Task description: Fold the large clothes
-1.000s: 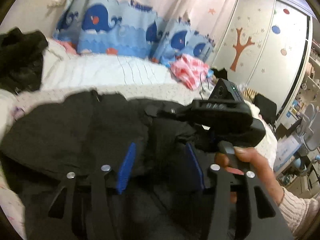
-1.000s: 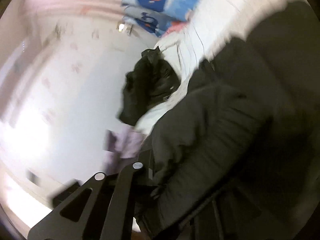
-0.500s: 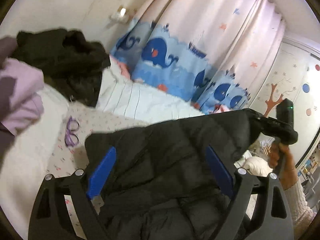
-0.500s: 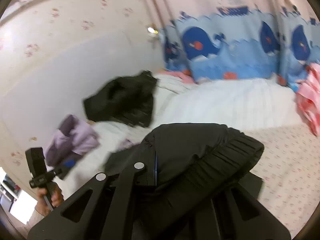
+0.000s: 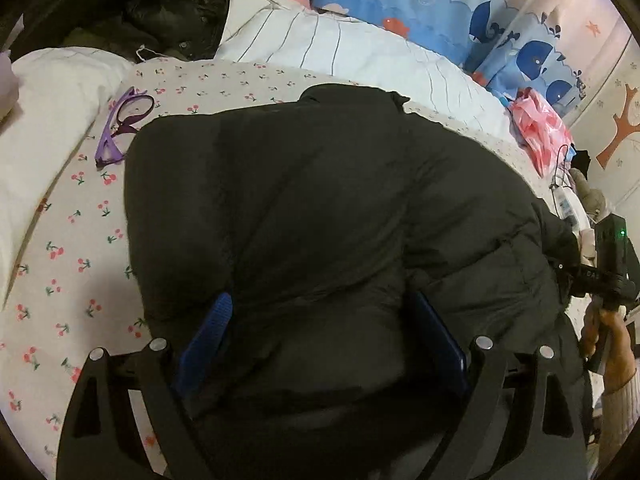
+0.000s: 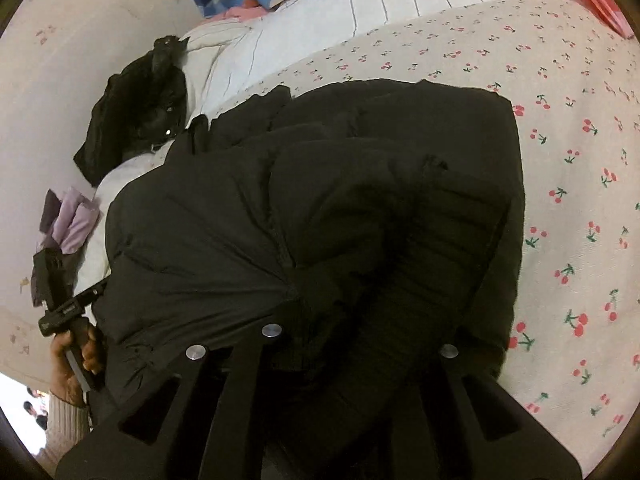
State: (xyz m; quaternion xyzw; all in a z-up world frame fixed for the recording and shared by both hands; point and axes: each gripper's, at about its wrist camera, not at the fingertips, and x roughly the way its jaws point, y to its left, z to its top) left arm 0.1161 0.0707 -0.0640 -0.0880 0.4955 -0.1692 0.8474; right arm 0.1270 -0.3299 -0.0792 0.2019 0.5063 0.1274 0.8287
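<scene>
Left gripper (image 5: pixel 320 340) points steeply down, blue pads (image 5: pixel 208 332) set wide apart at 7 and 5 o'clock, jaws just opened, dark padded cloth bulging between them. Right gripper (image 6: pixel 352 320) tilts down too, jaws nearly together, pinching a black fold, just eased slightly. Each hand (image 5: pixel 604 340) grips its handle

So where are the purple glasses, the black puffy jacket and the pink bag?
purple glasses (image 5: pixel 120 128), left wrist view, on the frame.
black puffy jacket (image 5: pixel 320 208), left wrist view, on its quilted middle.
pink bag (image 5: pixel 540 128), left wrist view, on its crumpled middle.
</scene>
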